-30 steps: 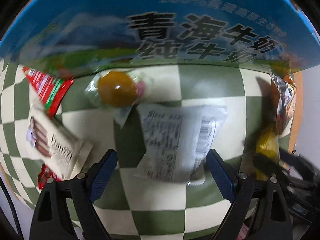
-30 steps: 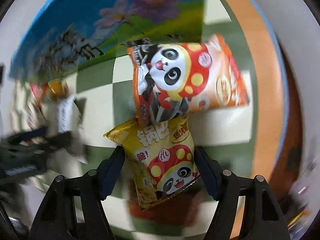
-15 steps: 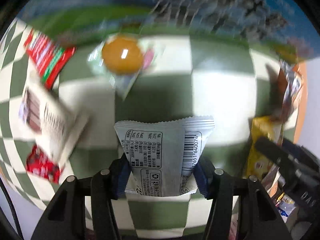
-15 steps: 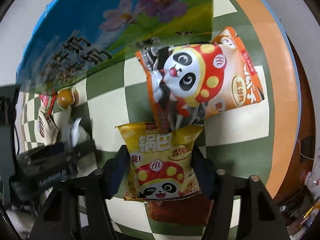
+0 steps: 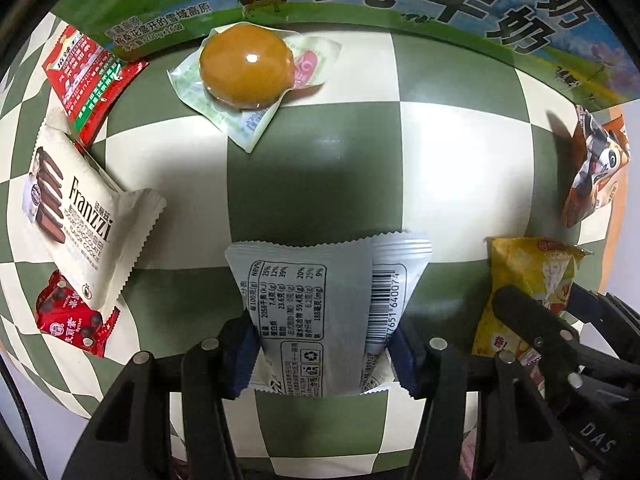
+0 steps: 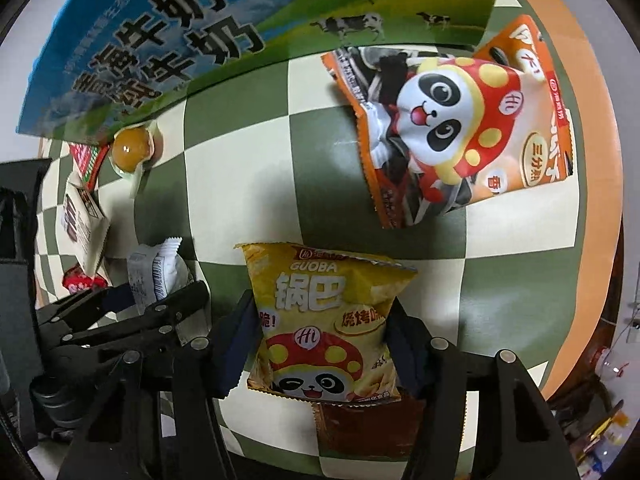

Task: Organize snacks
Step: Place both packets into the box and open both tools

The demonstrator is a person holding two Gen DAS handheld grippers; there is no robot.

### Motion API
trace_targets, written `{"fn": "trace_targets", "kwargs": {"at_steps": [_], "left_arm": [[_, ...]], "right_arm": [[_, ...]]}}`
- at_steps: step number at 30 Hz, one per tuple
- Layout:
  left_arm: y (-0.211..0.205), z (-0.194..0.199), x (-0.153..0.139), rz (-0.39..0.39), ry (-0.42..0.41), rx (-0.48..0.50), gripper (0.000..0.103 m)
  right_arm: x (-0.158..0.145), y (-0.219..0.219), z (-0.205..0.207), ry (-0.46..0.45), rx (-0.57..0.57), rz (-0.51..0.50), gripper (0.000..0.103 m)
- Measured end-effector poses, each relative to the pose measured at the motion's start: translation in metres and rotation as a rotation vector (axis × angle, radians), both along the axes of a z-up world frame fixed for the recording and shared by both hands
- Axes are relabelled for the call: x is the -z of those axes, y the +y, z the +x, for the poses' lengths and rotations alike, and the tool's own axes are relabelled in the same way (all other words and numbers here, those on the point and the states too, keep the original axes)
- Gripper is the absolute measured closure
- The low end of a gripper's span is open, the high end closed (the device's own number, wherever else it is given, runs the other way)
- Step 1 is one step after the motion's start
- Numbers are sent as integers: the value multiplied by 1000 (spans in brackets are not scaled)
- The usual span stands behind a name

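Note:
My left gripper (image 5: pixel 322 354) is shut on a grey-white snack packet (image 5: pixel 320 304), printed side with barcode up, held above the green-and-cream checked table. My right gripper (image 6: pixel 322 350) is shut on a yellow Guoba chip bag (image 6: pixel 324 316) with a panda on it. That bag also shows in the left wrist view (image 5: pixel 528 284), and the left gripper with its grey packet (image 6: pixel 154 272) shows at the left of the right wrist view. An orange panda snack bag (image 6: pixel 452 120) lies beyond the yellow bag.
A blue-and-green milk carton box (image 5: pixel 400 4) stands along the far side. Before it lie a wrapped orange yolk pastry (image 5: pixel 244 66), a red packet (image 5: pixel 86 80), a white Franzzi cookie pack (image 5: pixel 80 216) and a small red candy pack (image 5: pixel 72 320). The table's orange rim (image 6: pixel 580 80) runs at the right.
Both grippers have closed on their packets and lifted them slightly. The left one moved down onto the grey packet, which lay loose a second ago; the view has pulled nearer the table.

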State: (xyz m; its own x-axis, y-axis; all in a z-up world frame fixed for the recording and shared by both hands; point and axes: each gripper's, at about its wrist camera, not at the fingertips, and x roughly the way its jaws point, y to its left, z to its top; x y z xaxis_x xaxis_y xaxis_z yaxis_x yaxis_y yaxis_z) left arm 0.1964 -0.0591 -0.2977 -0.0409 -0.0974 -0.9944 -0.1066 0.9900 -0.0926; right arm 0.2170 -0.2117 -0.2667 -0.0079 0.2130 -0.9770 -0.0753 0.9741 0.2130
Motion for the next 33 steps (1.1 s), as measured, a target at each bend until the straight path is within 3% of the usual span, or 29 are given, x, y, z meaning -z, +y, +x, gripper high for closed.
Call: {"fn": "trace_targets", "kwargs": {"at_steps": [2,6,11,14,18,24,28,33], "left_arm": [[-1,-1,-4,5,-8,6,52],[-1,-2,-20,15,-28,21,56],[2,-6,-54,-26,-73,9,56],[9,-5,-89,-71,-122,-6,56],[16,9,-160,-124,-252,-1,56],[33,75,-234,-136,-405,6,56],[47,130,-243,-81,-424,6,56],[69,190,-203,-10,-321,6,56]], "right_arm": [[1,5,-4,-8,-6,-10,40],[-1,19,-9,-44,-10,-12,53],[-23,17,-19,-84,8,21,56],[-47,14,-21,-117,28,74,56],[-96,6,-18,-190,39,152,56],[-178,-6,24,-337,38,226,56],[-208,-10,74,-432,29,179,56],[-194,-9,134,-405,15,99,56]]}}
